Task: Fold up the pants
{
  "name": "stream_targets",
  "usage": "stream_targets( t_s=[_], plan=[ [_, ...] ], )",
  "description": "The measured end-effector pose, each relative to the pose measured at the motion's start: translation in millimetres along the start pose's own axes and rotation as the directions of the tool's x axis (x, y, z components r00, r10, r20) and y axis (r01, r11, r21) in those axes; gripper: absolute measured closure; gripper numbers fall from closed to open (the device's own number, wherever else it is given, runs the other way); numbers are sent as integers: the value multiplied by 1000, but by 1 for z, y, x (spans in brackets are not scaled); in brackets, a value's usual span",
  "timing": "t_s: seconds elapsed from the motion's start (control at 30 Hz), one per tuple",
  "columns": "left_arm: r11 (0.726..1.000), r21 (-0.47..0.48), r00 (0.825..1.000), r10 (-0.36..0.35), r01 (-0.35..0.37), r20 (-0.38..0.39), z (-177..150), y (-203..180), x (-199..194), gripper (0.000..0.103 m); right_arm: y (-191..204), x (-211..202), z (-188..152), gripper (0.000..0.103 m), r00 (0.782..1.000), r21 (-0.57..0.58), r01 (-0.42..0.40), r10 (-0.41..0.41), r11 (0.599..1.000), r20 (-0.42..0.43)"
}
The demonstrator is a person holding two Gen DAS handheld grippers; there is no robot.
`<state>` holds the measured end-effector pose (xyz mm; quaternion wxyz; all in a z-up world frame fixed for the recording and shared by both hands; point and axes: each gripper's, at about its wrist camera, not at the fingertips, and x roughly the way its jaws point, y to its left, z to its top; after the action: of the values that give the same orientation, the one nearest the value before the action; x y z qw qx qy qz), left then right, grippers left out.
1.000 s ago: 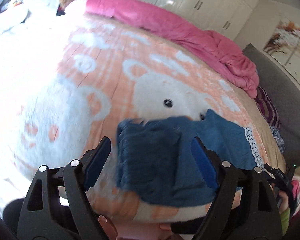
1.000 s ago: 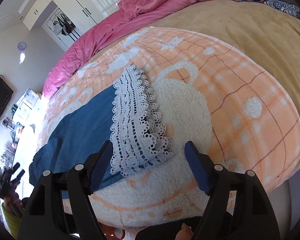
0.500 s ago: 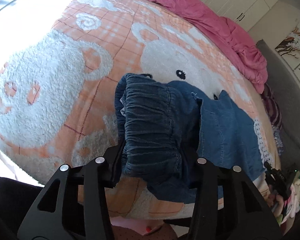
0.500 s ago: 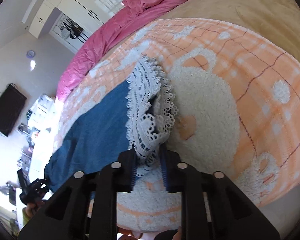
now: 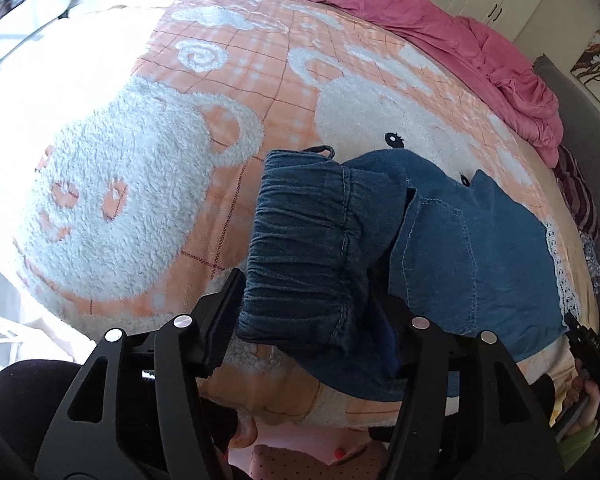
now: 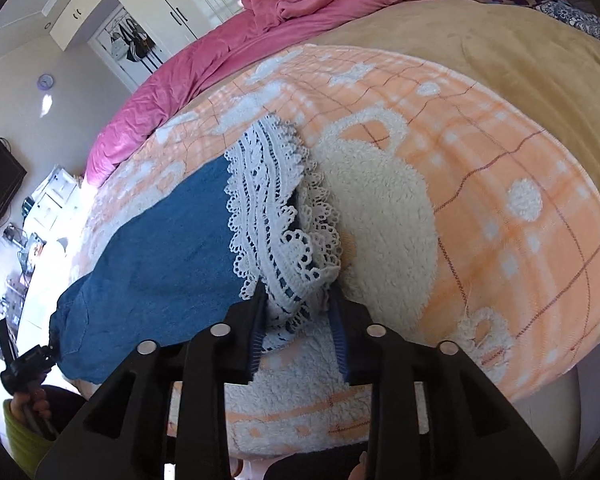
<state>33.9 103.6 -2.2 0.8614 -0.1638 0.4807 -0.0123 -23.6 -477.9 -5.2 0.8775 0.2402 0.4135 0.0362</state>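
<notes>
The pants (image 5: 468, 256), blue denim with a white lace hem, lie stretched across an orange-and-white fleece blanket (image 5: 148, 184) on the bed, near its front edge. The left gripper (image 5: 308, 312) grasps the gathered elastic waistband (image 5: 312, 248), which bulges up in a thick bunch between the two black fingers (image 5: 220, 320); the jaws stand about half apart, filled by that wad of cloth, and they have just eased a little wider while the fabric sits between them. At the other end of the garment, the right gripper (image 6: 298, 320) pinches the lace hem (image 6: 276, 208), its blue-lined pads (image 6: 257, 340) fairly close together with the crumpled lace and a bit of denim rising out of the gap; its jaws too have just been opening slightly around the cloth. A pink duvet (image 5: 440, 28) is heaped along the far side of the bed. In each view the opposite gripper shows small at the far end of the pants.
</notes>
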Motion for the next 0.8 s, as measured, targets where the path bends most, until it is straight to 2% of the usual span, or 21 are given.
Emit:
stream_targets(
  t_s=[0.07,0.13,0.23,0.3,0.37,0.43,0.5,0.63,0.73,0.8],
  plan=[
    [999,-20,999,-24,25,40,1,3,-17,39,0,-12,0,56,999,-8,29,-29,1000,33],
    [999,-5,995,-37,37,96,2,2,-41,36,-2,-28,2,55,994,-16,74,-73,997,81],
    [999,41,979,-8,-1,204,5,-9,-76,32,-2,-49,1,53,982,-43,129,-122,991,146],
    [997,71,972,-32,16,234,8,-20,-86,30,6,-54,0,50,977,-74,138,-123,988,174],
    [991,130,968,-67,36,240,8,-41,-86,24,27,-50,-2,49,980,-133,115,-91,984,176],
    [978,197,974,-103,63,201,8,-69,-72,23,52,-40,-4,47,986,-200,83,-52,976,159],
    [960,260,976,-151,106,158,5,-95,-55,21,85,-23,-7,41,992,-281,47,-12,959,123],
    [914,362,978,-205,183,25,7,-148,-1,20,137,13,-11,40,998,-396,-24,46,918,47],
    [890,406,978,-194,208,-76,9,-173,37,20,149,45,-9,40,1000,-415,-14,16,910,0],
    [873,440,978,-195,209,-77,10,-177,50,18,143,60,-8,40,999,-407,31,-42,913,-19]
  ],
)
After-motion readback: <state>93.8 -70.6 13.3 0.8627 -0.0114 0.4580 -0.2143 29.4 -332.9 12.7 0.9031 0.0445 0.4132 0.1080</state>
